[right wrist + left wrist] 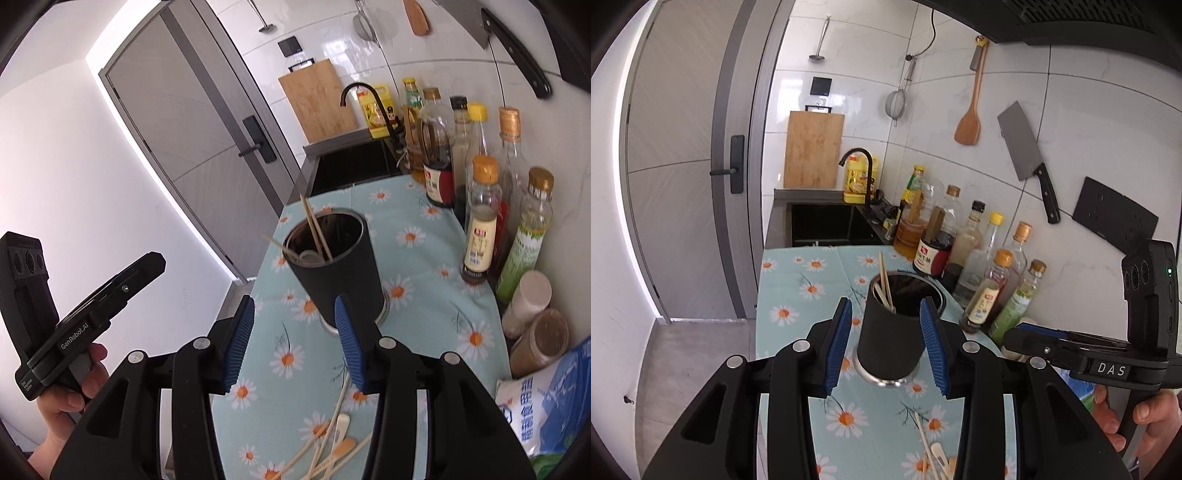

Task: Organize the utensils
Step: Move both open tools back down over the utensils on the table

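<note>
A black utensil cup (890,332) stands on the daisy-print cloth (798,288), with chopsticks (885,282) and a pale spoon inside. Loose wooden chopsticks and spoons (332,446) lie on the cloth near its front edge, also low in the left wrist view (932,454). My left gripper (886,347) is open and frames the cup, which sits beyond the pads without touching them. My right gripper (295,343) is open over bare cloth, just short of the cup (340,266), and nothing lies between its blue pads (238,343).
Sauce and oil bottles (979,258) line the tiled wall on the right. Two jars (532,317) and a blue bag (546,402) sit at the near right. A black sink (827,225) with tap lies behind the cloth. The counter's left edge drops to the floor (694,362).
</note>
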{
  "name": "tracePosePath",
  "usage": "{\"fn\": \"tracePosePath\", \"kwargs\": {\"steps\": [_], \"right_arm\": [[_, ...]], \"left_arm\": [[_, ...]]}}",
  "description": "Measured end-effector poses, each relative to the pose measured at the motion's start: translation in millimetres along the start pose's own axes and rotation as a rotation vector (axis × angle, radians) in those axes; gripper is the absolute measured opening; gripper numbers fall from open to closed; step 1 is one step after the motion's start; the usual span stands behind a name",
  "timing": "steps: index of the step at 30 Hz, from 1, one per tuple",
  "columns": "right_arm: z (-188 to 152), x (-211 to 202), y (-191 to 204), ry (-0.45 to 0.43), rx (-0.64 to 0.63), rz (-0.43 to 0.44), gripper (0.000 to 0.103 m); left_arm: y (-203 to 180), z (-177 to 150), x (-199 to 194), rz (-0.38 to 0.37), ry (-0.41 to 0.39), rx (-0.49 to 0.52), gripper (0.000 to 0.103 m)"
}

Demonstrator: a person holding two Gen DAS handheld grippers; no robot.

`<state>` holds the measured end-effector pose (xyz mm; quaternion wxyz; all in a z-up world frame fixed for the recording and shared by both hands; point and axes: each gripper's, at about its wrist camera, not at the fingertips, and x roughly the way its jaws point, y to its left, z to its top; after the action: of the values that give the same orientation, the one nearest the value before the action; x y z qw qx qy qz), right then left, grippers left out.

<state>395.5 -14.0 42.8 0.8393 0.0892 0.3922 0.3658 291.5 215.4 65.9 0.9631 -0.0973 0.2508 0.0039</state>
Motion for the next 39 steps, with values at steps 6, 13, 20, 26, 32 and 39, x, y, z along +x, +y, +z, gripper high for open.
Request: {"fn": "tracePosePath", "kwargs": {"steps": [6,13,20,26,32,39], "right_arm": [[-37,8,-8,0.14,0.076,0.025,0.055],[-71,14,-36,0.245,0.246,0.043,0.055],[-112,25,-63,0.348,0.399,0.021,0.054],[-148,45,-85,0.462,0.558,0.007,0.046],[-161,65,-92,0.509,0.616,-0.023,0.032],[-171,80,-98,0.523,0.651,-0.037,0.022]], "left_arm": [[3,-32,-4,-0.024,0.064,-0.008,0.038],[21,-72,-2,-0.042,0.14,-0.089,0.038],[25,-111,-1,-0.08,0.209,-0.12,0.038],[28,-136,-7,-0.096,0.232,-0.144,0.038],[41,-152,-19,-0.076,0.252,-0.167,0.038],[56,-164,-22,-0.057,0.281,-0.198,0.038]]}}
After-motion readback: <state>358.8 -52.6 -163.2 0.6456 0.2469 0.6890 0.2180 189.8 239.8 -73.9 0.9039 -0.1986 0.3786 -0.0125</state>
